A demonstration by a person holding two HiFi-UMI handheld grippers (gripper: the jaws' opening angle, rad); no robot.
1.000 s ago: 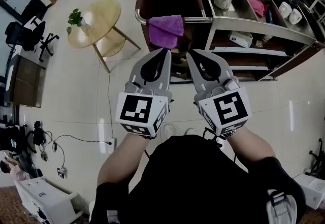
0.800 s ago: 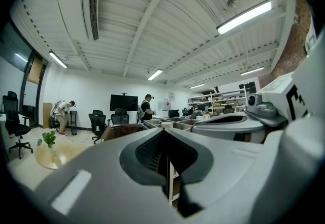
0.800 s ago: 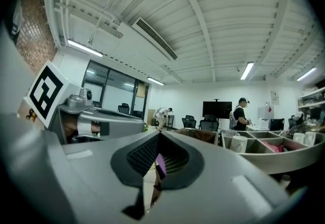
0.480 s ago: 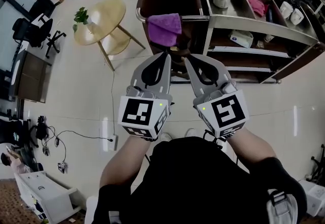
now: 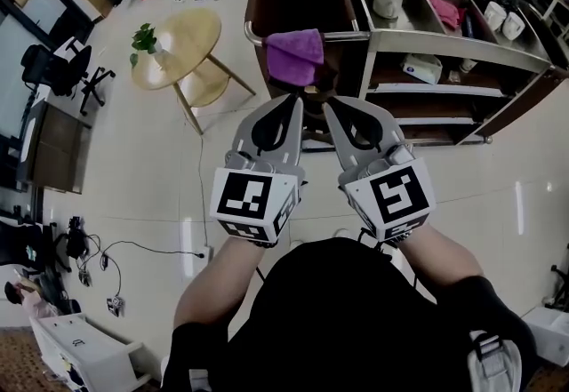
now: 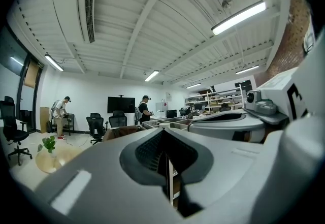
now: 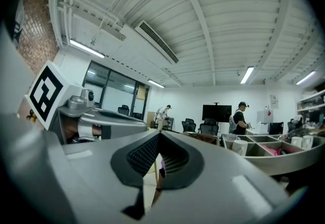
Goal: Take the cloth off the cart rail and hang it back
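no legible text, no readable labels

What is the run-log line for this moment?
purple cloth: draped on cart rail, untouched | left gripper: shut, empty | right gripper: shut, empty

My left gripper [image 5: 294, 100] and right gripper [image 5: 327, 104] have light grey moulded shells. Each narrows to a point around a black teardrop-shaped opening, and ribbed black pads [image 6: 147, 150] line the inside. At the back of each sits a white cube printed with black square markers, the left cube [image 5: 253, 202] and the right cube [image 5: 391, 195]. I wear a black short-sleeved top [image 5: 338, 319].
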